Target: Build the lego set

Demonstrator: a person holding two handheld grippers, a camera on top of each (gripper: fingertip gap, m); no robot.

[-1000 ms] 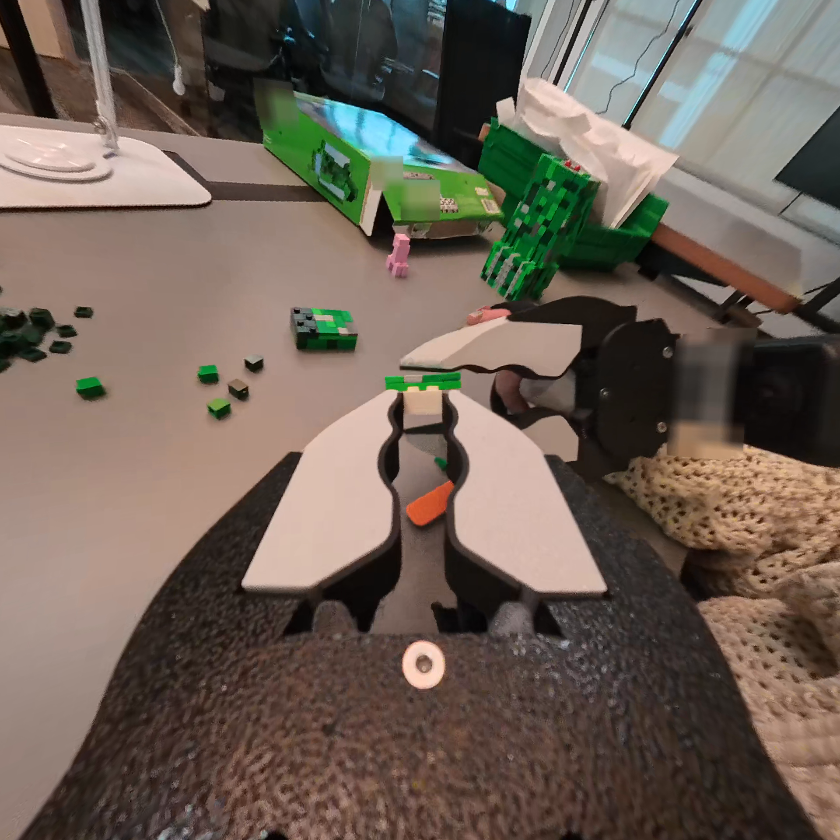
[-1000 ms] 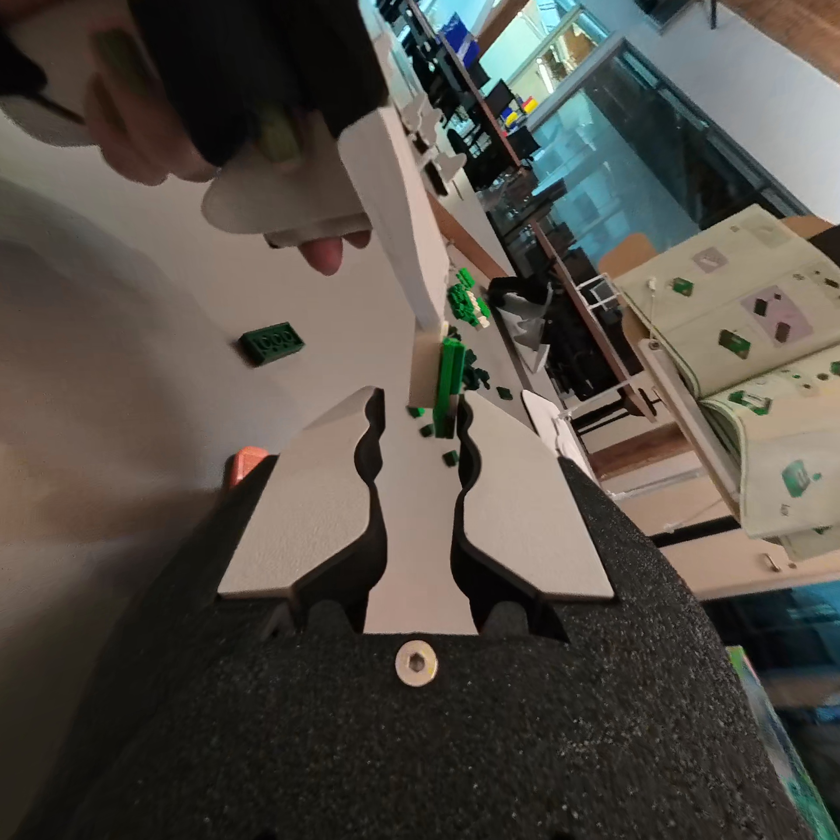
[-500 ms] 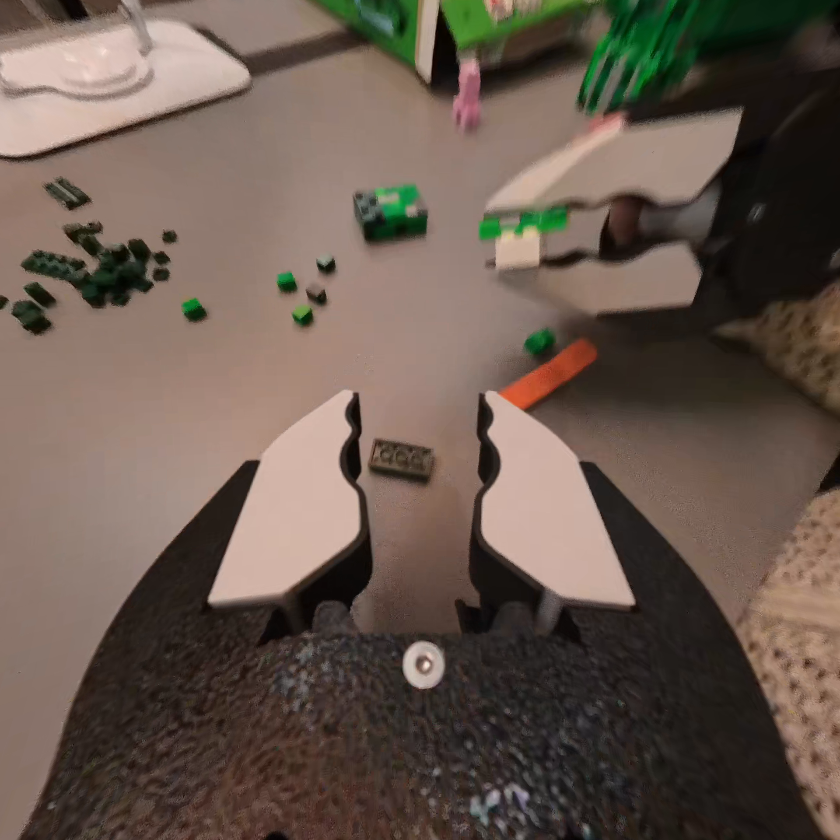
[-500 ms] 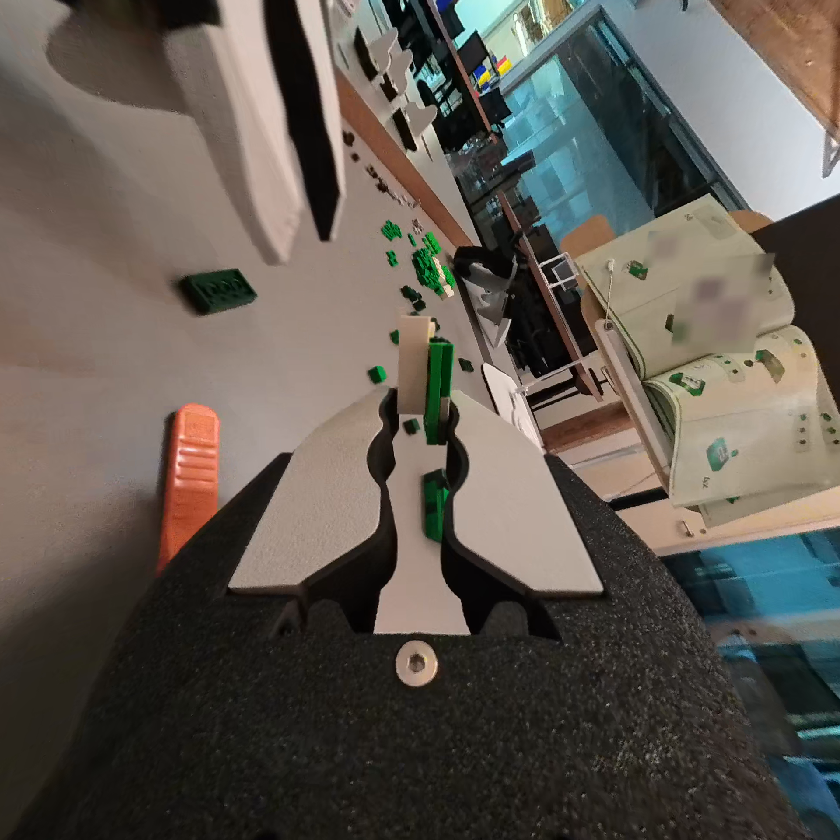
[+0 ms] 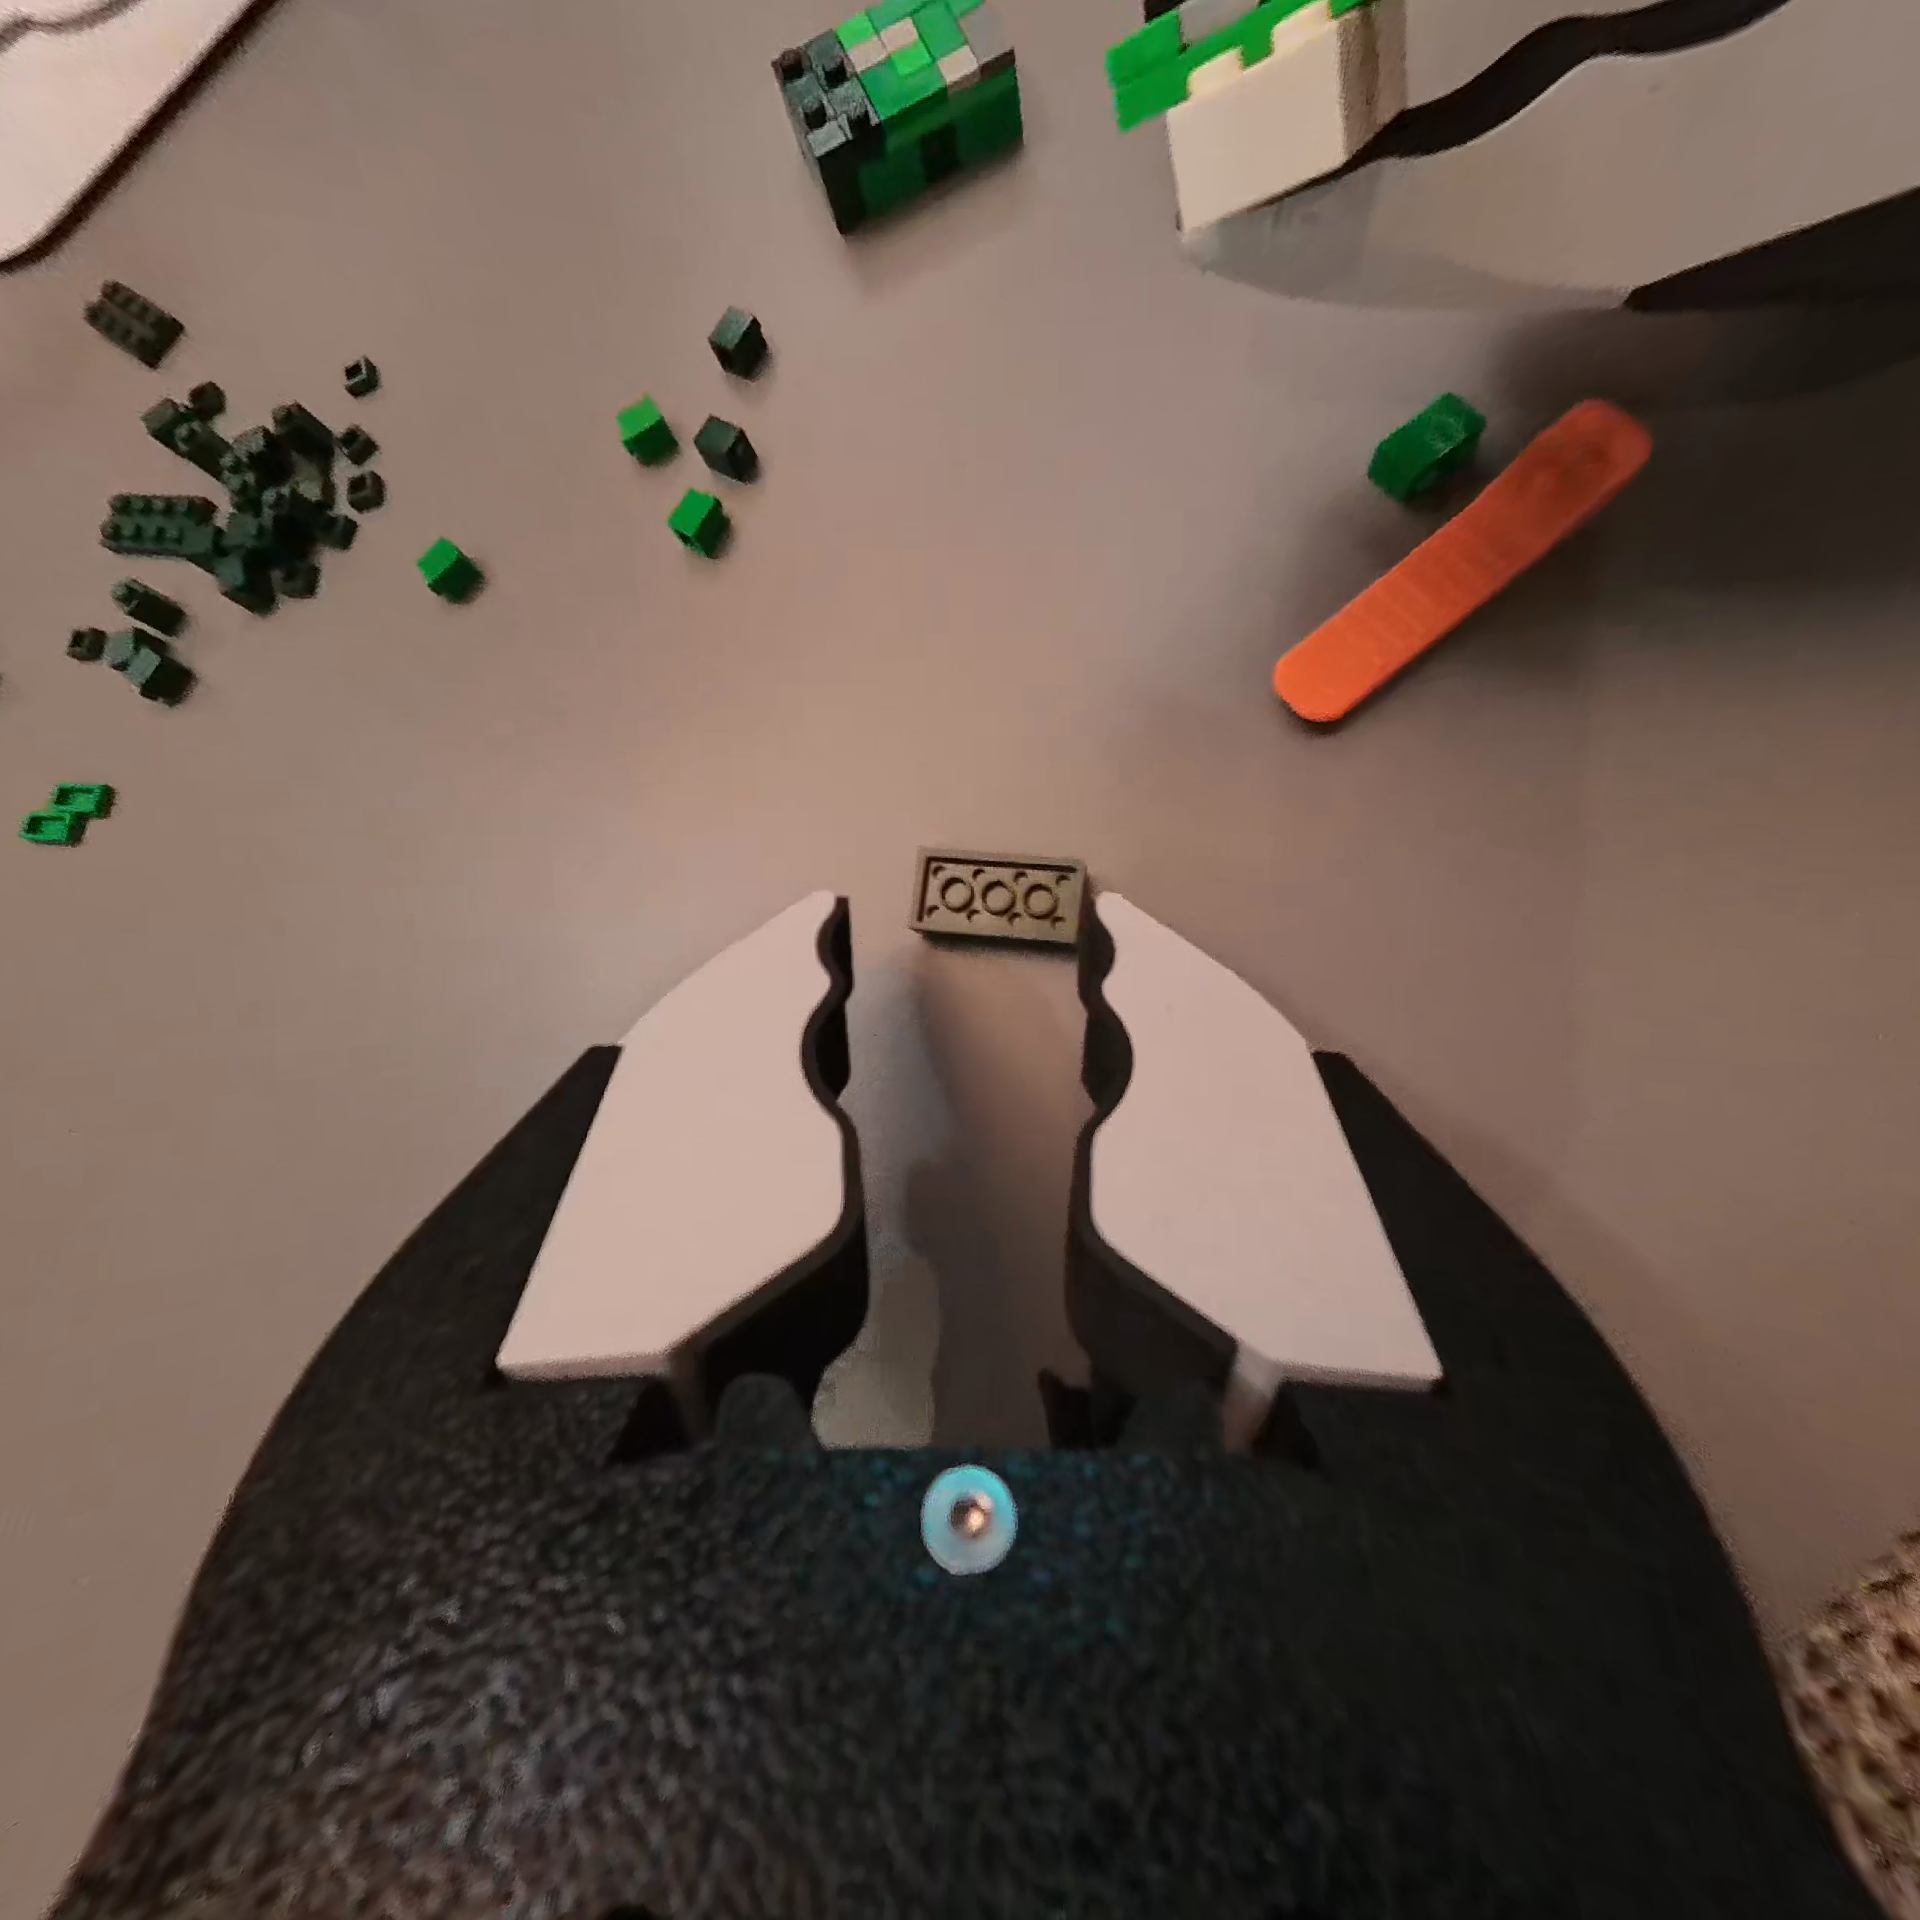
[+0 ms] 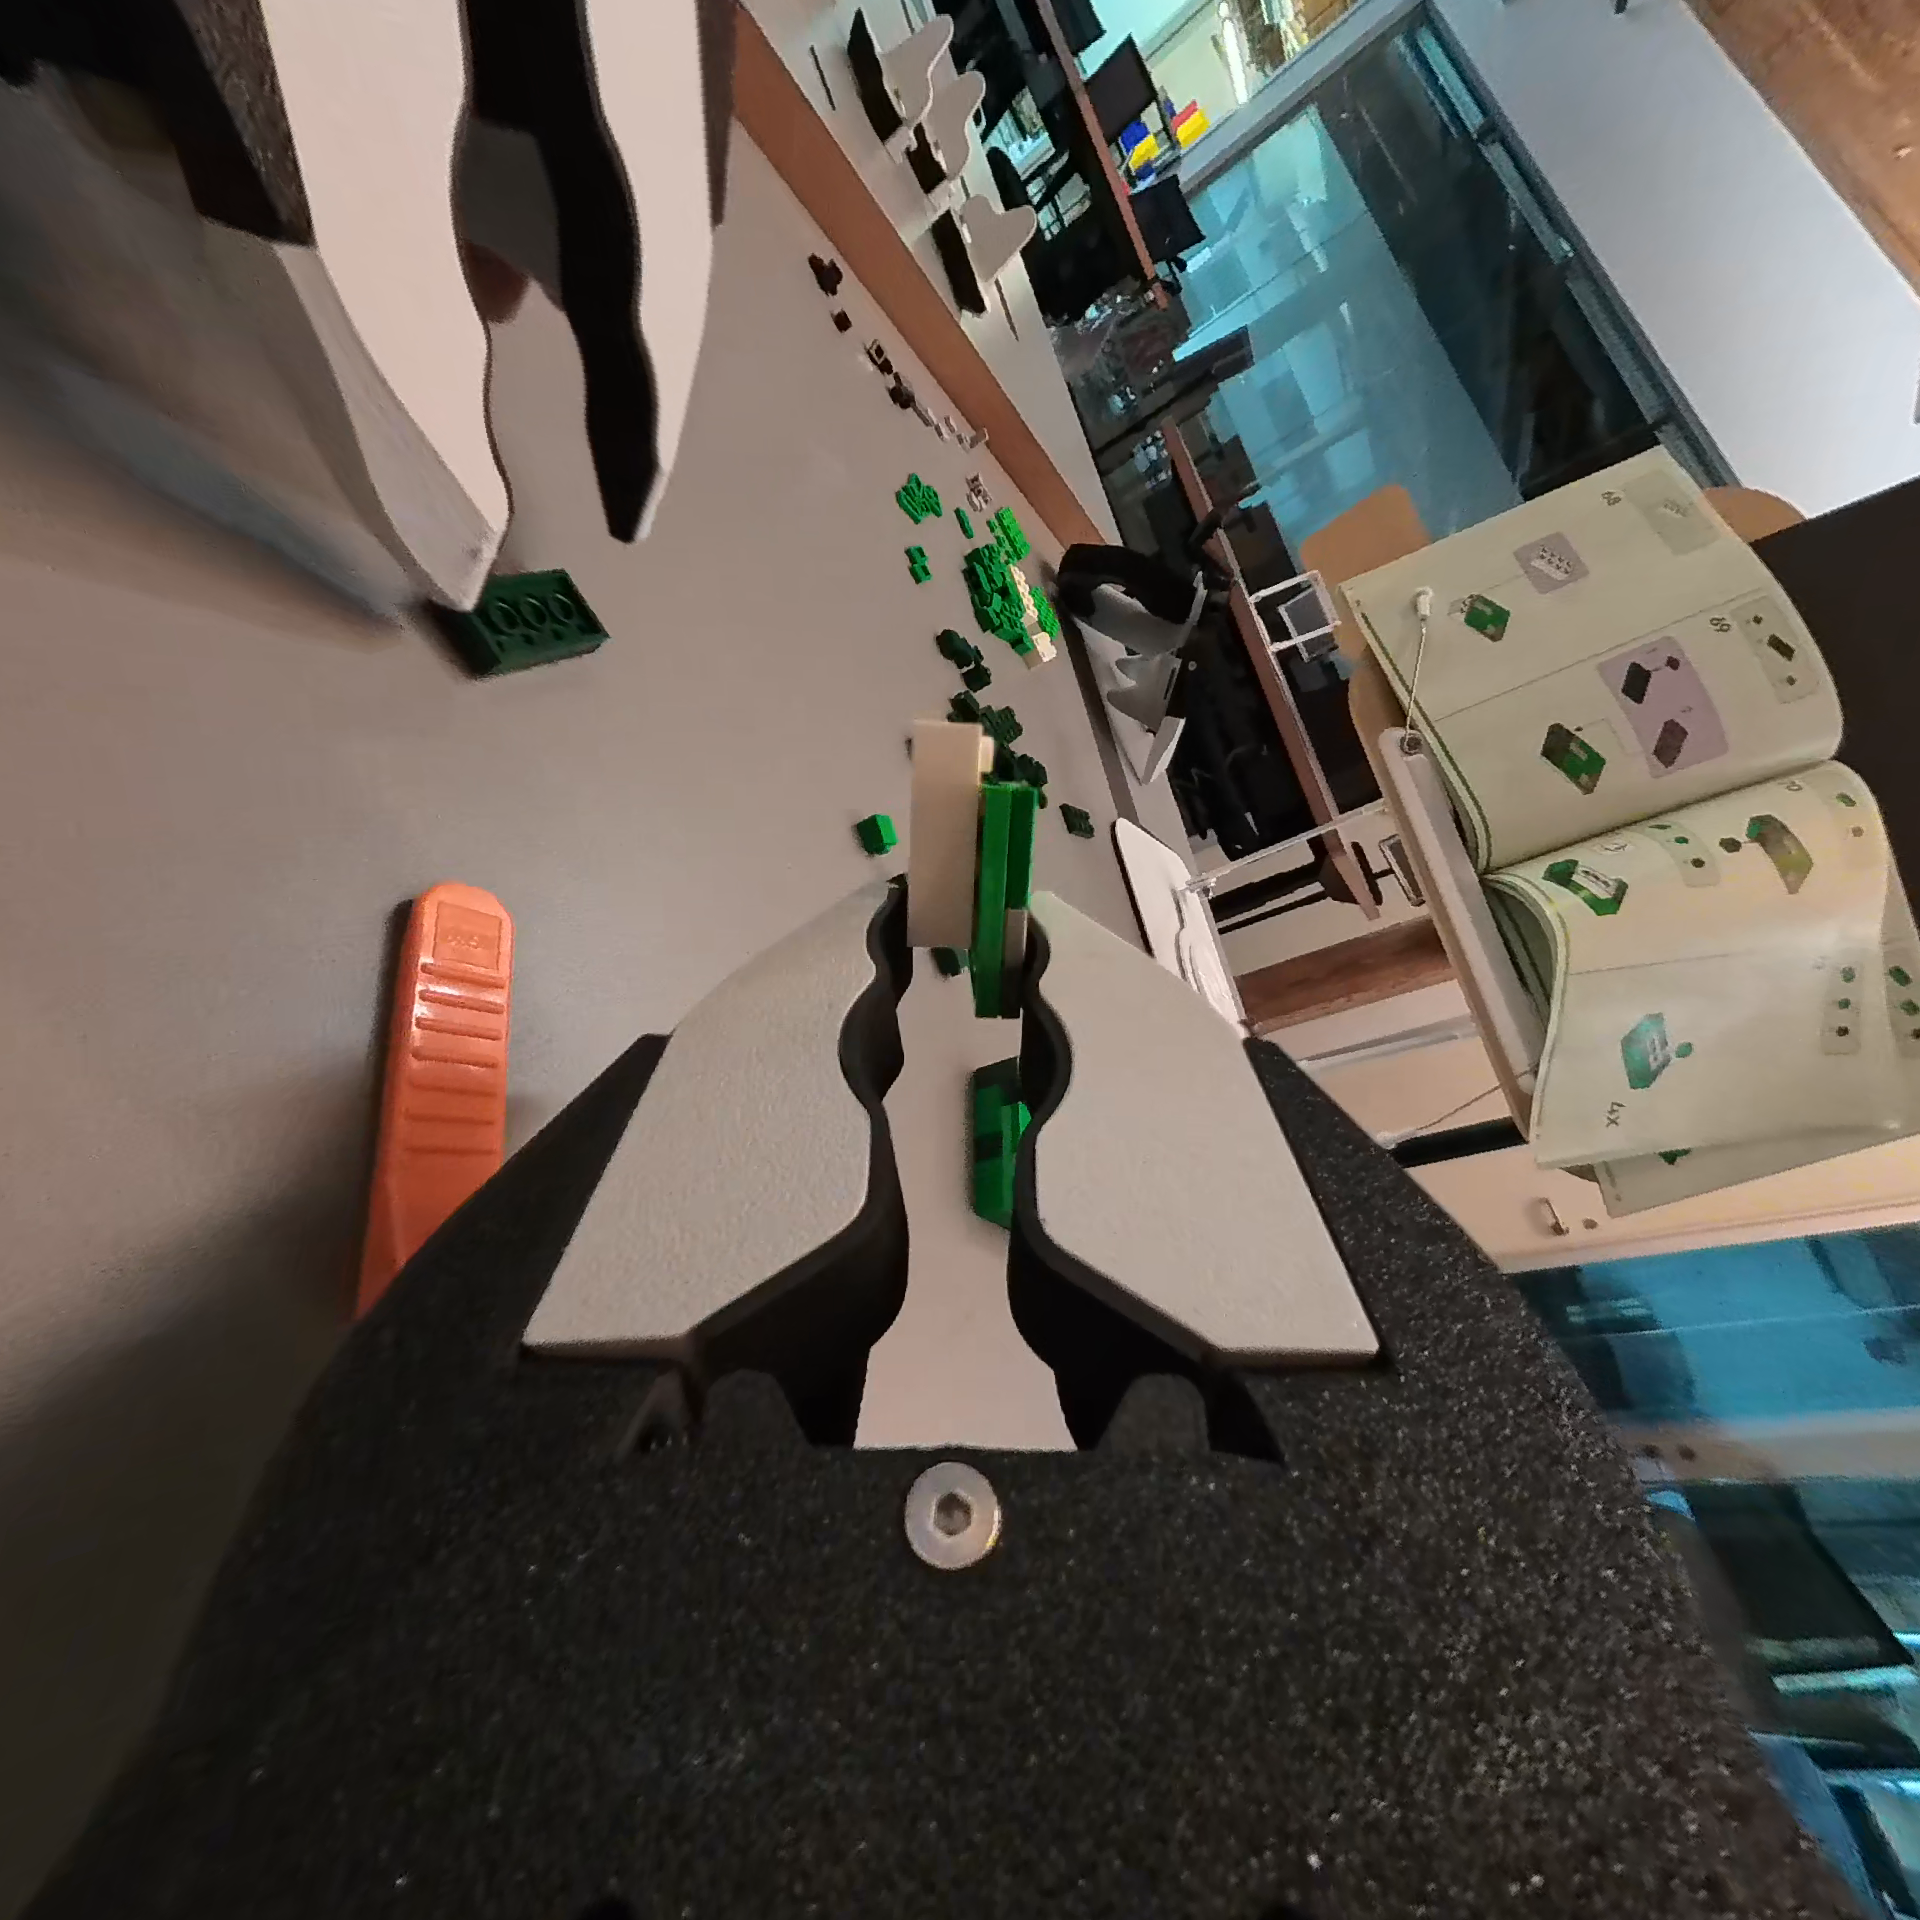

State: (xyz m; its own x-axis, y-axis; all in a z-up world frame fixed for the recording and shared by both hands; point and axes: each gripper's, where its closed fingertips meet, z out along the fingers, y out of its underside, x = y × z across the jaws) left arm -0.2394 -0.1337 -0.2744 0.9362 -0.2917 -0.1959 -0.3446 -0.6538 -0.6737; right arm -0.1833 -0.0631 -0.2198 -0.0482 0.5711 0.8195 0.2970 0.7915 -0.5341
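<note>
We've handed the little white-and-green build (image 6: 971,852) to the right hand-held gripper (image 6: 966,935), which pinches it, and our left hand-held gripper (image 5: 966,914), now wide open and empty, drops over the upside-down dark green plate (image 5: 1000,900) on the desk (image 5: 935,644), so that's probably next.

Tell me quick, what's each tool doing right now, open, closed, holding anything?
Left tool: open, empty, tips either side of the dark green brick on the table.
Right tool: closed on the white-and-green lego piece.

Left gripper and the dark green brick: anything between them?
Nothing: in the left wrist view the open left gripper straddles the upside-down dark green brick.
</note>
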